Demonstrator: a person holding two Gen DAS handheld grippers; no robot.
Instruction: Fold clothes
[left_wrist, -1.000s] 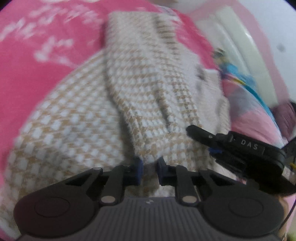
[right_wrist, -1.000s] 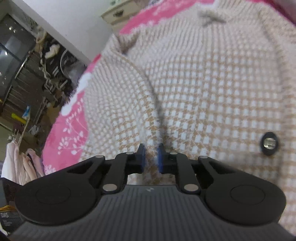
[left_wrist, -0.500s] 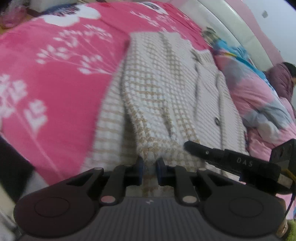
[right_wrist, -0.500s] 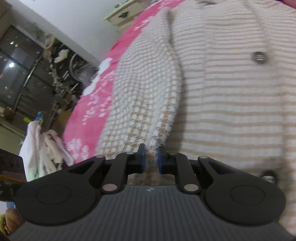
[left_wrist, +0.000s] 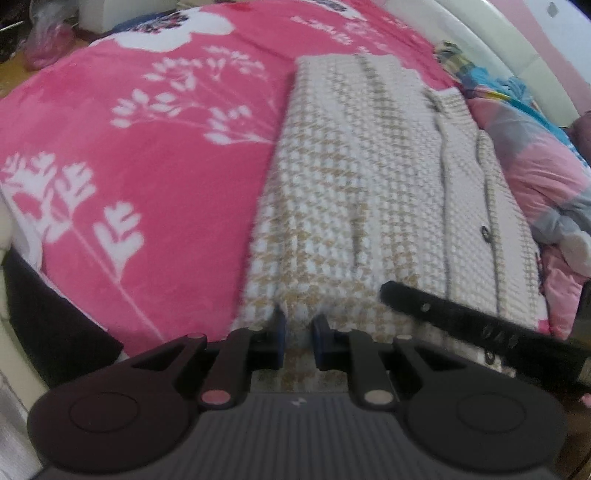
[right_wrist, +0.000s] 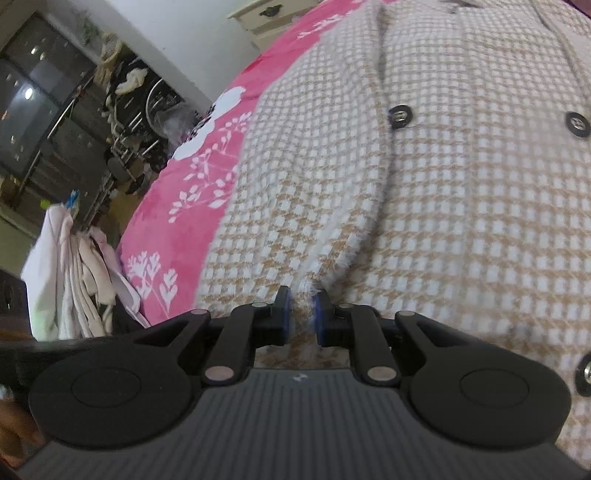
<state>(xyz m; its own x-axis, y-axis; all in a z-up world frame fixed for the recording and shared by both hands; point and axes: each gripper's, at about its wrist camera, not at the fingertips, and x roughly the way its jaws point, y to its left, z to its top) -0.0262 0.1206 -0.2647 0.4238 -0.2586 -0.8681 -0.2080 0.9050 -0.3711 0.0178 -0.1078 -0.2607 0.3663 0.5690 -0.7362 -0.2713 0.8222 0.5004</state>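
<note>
The houndstooth cardigan (left_wrist: 373, 192) lies on the pink blanket (left_wrist: 129, 155) with one side already folded lengthwise over its buttoned front, its near hem pinched by the left gripper (left_wrist: 298, 334) and right gripper (right_wrist: 303, 314), so crosswise folds seemingly remain.

Jacket (left_wrist: 373, 192): woven check of tan and white, houndstooth-like, with dark round buttons (right_wrist: 400, 116) showing a metallic centre. Blanket (left_wrist: 122, 155): hot pink, printed with white sprigs, leaves and large white blooms. Left gripper (left_wrist: 298, 332) and right gripper (right_wrist: 303, 314): black bodies with blue pads; the bedding (left_wrist: 543, 177) beside the jacket is pale pink with grey, blue and yellow patches.
</note>
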